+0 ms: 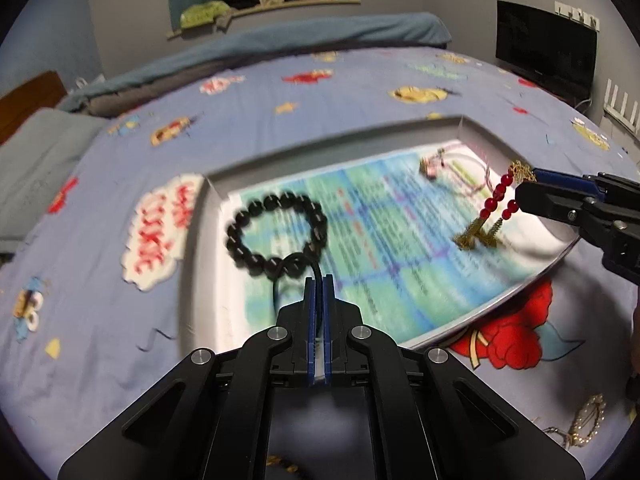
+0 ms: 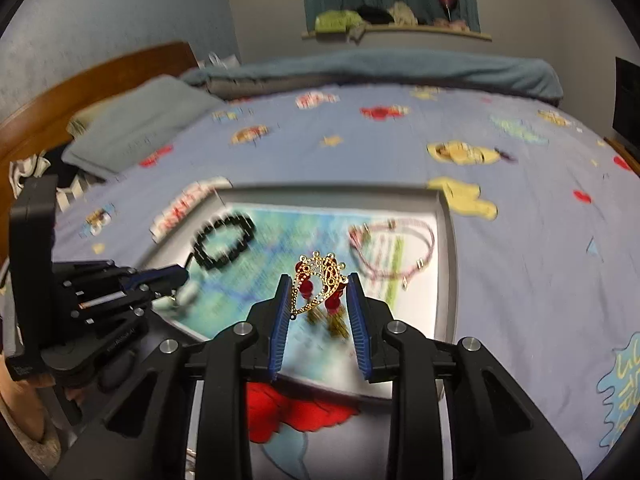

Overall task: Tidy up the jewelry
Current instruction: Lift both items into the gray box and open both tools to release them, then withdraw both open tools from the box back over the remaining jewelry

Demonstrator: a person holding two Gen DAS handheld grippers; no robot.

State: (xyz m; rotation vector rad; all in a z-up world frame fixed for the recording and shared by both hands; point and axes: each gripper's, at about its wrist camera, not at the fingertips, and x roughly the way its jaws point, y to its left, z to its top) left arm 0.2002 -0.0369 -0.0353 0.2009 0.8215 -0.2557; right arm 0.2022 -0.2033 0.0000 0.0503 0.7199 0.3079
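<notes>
A grey tray (image 1: 216,188) with a printed paper liner lies on the bed. My left gripper (image 1: 319,280) is shut on the black cord of a black bead bracelet (image 1: 276,232), which hangs over the tray's left part. My right gripper (image 2: 320,280) holds a gold ornament with red beads and gold tassels (image 2: 320,280) between its fingers above the tray (image 2: 448,248); it shows in the left wrist view (image 1: 496,204) with tassels touching the liner. A pink cord bracelet (image 2: 392,252) lies in the tray's far right part.
The bed has a blue cartoon-print sheet (image 1: 360,88). A gold oval piece of jewelry (image 1: 588,424) lies on the sheet near the front right. A grey pillow (image 2: 140,124) and wooden headboard (image 2: 100,76) are at the left. A dark monitor (image 1: 544,48) stands at the far right.
</notes>
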